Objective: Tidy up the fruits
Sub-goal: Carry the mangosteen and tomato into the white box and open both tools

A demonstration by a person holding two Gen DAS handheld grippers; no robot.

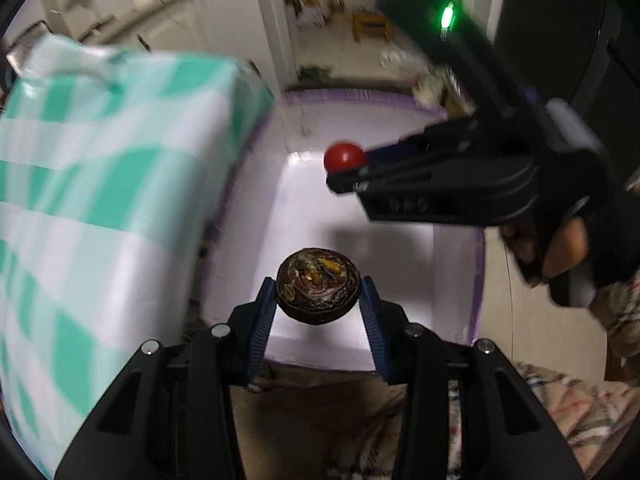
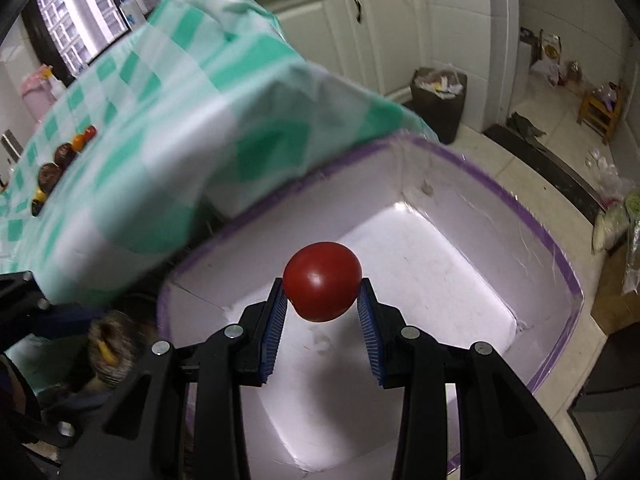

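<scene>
— what's sitting around the edges here?

— a green-and-white checked cloth (image 2: 168, 128) is draping over the table corner. white cabinet doors (image 2: 360, 32) are standing behind it.

— and on the floor?

— a dark bin (image 2: 438, 100) is brimming with rubbish beside the cabinets, and a small wooden stool (image 2: 602, 108) is standing well apart by the wall.

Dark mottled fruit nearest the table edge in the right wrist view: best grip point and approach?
Take the dark mottled fruit across its widest middle, coming from above. It is round and lies in a tight row of fruits on the checked tablecloth, so close the pads across the row, not along it.
</scene>
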